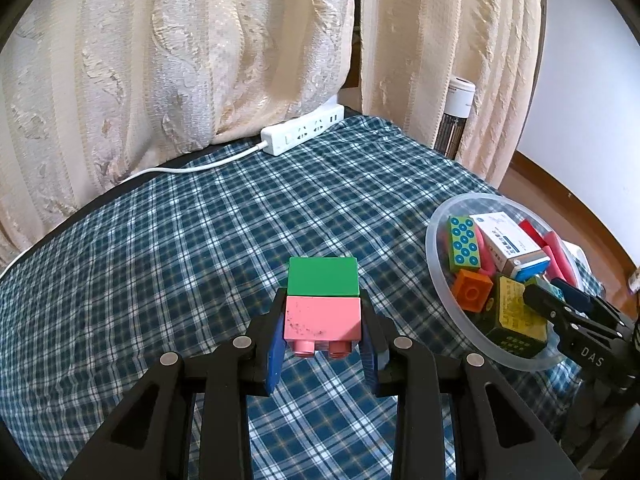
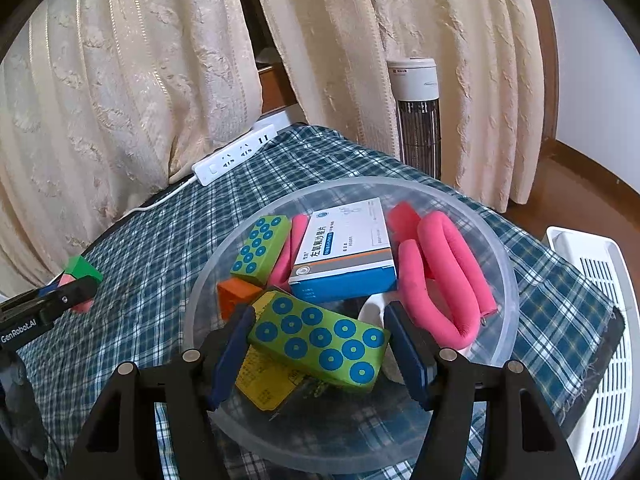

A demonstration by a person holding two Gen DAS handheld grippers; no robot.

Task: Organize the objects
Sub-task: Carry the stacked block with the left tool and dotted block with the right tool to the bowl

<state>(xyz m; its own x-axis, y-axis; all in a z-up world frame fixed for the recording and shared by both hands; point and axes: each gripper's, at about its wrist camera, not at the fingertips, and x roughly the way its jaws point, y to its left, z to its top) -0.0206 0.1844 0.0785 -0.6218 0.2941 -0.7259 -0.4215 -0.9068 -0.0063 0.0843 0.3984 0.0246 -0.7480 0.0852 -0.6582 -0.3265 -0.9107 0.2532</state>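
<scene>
My left gripper (image 1: 322, 320) is clamping the pink brick (image 1: 322, 319). My right gripper (image 2: 318, 344) is gripping the dotted green block (image 2: 320, 342) inside the bowl (image 2: 505, 280).

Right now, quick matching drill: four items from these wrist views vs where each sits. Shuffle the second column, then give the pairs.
Items:
1. pink and green block
2. green dotted block
3. medicine box
4. power strip

Places:
A. lying in the clear bowl, not gripped
B. between the right gripper fingers, over the bowl
C. far table edge, by the curtain
D. between the left gripper fingers, over the plaid cloth

Pairs: 1-D, 2-B, 3-A, 4-C
</scene>
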